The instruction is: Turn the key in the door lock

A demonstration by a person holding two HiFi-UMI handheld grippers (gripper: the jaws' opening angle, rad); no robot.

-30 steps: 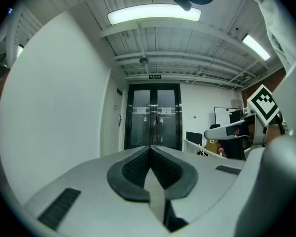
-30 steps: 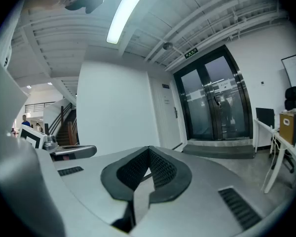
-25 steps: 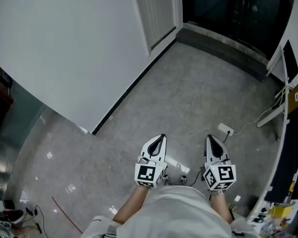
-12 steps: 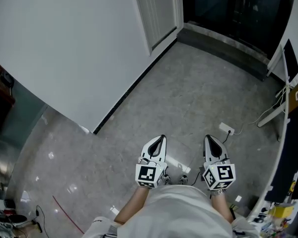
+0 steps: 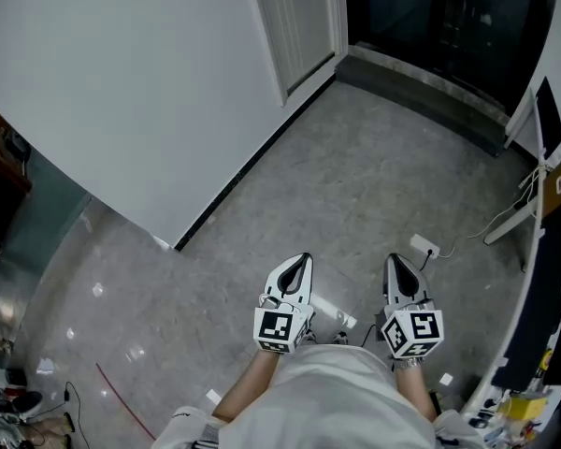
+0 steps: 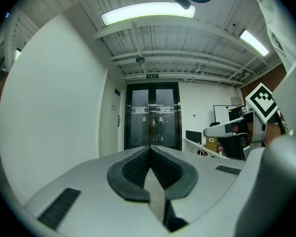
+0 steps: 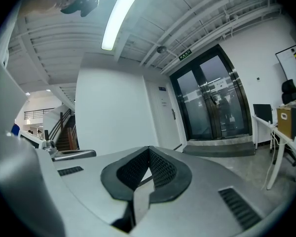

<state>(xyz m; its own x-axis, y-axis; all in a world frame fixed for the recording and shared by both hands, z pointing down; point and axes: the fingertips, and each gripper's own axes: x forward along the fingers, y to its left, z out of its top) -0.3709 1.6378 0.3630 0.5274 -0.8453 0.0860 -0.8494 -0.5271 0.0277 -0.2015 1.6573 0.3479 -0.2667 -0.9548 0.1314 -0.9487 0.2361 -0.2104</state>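
Standing well apart from the door (image 5: 297,21), the person held the left gripper (image 5: 303,262) and right gripper (image 5: 394,262) side by side over the floor (image 5: 355,166). Both were clenched tight on nothing, their pads meeting with no gap. The door sat ahead in the left wall, just before the dark glass doors (image 5: 449,17). Its handle (image 7: 172,113) showed as a small dark mark, but the lock and key were too small to make out. A key would likely be light, stiff, thin and slick. One gripper probably needed to open, pinch the flat bow squarely across its faces, and roll about the shaft without bending it.
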